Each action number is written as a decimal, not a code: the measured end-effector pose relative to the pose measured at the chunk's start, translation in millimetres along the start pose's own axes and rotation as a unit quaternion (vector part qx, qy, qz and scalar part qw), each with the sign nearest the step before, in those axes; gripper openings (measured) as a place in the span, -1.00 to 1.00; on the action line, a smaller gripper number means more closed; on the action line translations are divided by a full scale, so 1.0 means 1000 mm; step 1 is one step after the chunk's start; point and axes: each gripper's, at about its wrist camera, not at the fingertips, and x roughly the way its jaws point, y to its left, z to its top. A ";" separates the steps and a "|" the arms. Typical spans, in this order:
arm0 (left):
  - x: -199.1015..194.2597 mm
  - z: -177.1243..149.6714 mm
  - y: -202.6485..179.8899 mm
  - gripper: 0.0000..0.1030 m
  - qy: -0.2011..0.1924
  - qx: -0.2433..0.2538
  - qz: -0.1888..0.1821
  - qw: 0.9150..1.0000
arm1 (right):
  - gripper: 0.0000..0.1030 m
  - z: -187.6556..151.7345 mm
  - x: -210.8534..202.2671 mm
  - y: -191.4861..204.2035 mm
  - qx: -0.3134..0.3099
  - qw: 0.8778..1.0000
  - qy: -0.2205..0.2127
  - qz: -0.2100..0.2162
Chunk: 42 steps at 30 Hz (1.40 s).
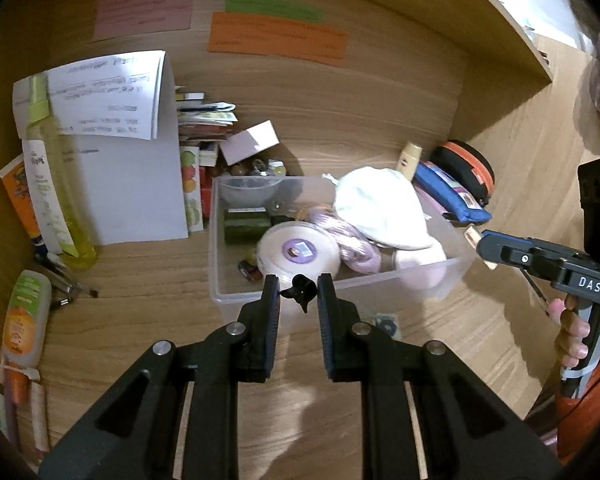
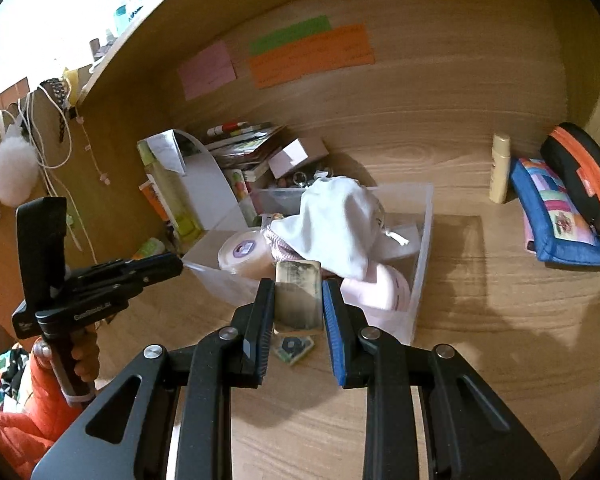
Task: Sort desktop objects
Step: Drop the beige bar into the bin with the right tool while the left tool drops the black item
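Already both loads hang just short of the clear bin's near wall: left gripper clamped on a small black clip, right gripper clamped on a pale block, bin lying directly ahead.

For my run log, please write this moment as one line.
left tongs: shut on small black clip | right tongs: shut on beige block | both near clear bin
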 end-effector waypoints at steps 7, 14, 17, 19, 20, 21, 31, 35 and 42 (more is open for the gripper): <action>0.007 0.003 0.008 -0.65 0.000 0.002 0.002 1.000 | -0.58 0.007 0.029 -0.003 0.000 1.000 0.020 0.008; 0.020 0.009 0.021 -0.65 0.006 -0.009 0.004 1.000 | -0.58 0.017 0.050 -0.003 -0.006 1.000 0.025 0.011; 0.024 0.008 0.025 -0.65 0.010 -0.013 0.006 1.000 | -0.58 0.017 0.058 -0.004 -0.008 0.999 0.029 0.011; 0.027 0.008 0.028 -0.65 0.013 -0.014 0.009 1.000 | -0.58 0.016 0.062 -0.003 -0.019 0.999 0.031 -0.002; 0.028 0.008 0.028 -0.65 0.015 -0.015 0.010 1.000 | -0.58 0.016 0.063 -0.003 -0.022 0.999 0.030 -0.005; 0.030 0.008 0.029 -0.65 0.016 -0.016 0.010 1.000 | -0.58 0.016 0.065 -0.003 -0.024 0.999 0.030 -0.007; 0.034 0.009 0.031 -0.65 0.025 -0.020 0.008 0.999 | -0.57 0.009 0.079 0.010 -0.074 0.995 0.038 -0.051; 0.026 0.009 0.028 -0.65 0.018 -0.018 0.010 1.000 | -0.54 0.009 0.075 0.012 -0.077 0.995 0.045 -0.046; 0.009 0.009 0.014 -0.40 0.006 -0.003 -0.001 1.000 | -0.16 0.007 0.052 0.019 -0.070 0.996 0.036 -0.029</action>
